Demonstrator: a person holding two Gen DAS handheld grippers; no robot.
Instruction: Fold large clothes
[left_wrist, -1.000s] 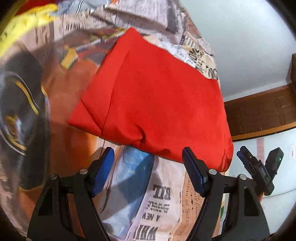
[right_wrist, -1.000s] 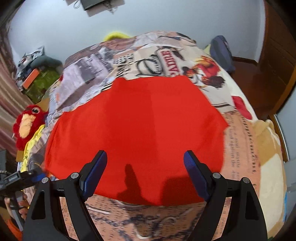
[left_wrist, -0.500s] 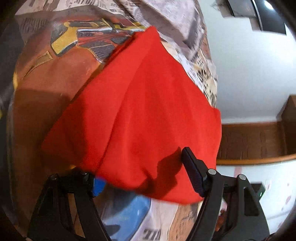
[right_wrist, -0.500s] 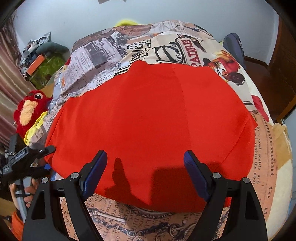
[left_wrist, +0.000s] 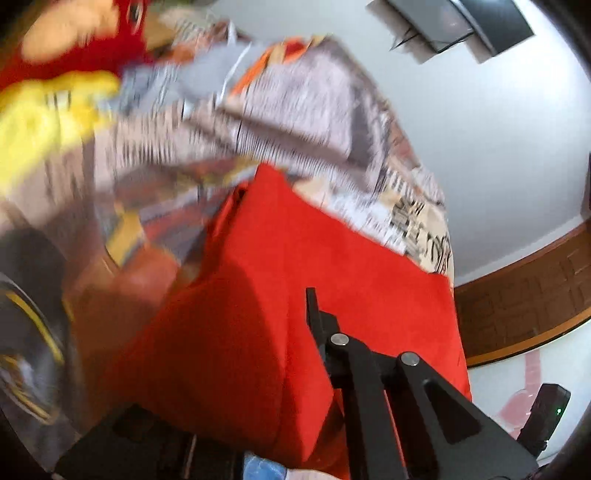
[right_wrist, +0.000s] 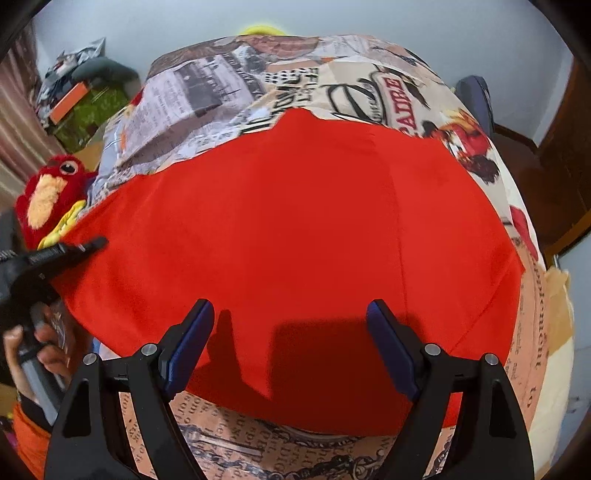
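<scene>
A large red garment (right_wrist: 295, 229) lies spread flat on the printed bedspread (right_wrist: 229, 92). In the left wrist view my left gripper (left_wrist: 301, 314) is closing its jaws on the garment's (left_wrist: 332, 266) near edge. The cloth drapes over one finger and hides it, and the picture is blurred. From the right wrist view the left gripper (right_wrist: 86, 245) sits at the garment's left edge, held by a hand (right_wrist: 22, 350). My right gripper (right_wrist: 290, 332) hovers open above the garment's near hem, with nothing pinched between its blue pads (right_wrist: 192, 339).
A red plush bird (right_wrist: 48, 192) with yellow parts lies at the bed's left side. Clutter sits on a green surface (right_wrist: 88, 107) at the back left. A dark blue item (right_wrist: 476, 99) and wooden furniture (right_wrist: 554, 155) stand to the right. A screen (left_wrist: 454, 22) hangs on the wall.
My left gripper went from open around the garment's edge to shut on it, and it swung upward with the cloth. My right gripper came closer to the near hem and stayed open.
</scene>
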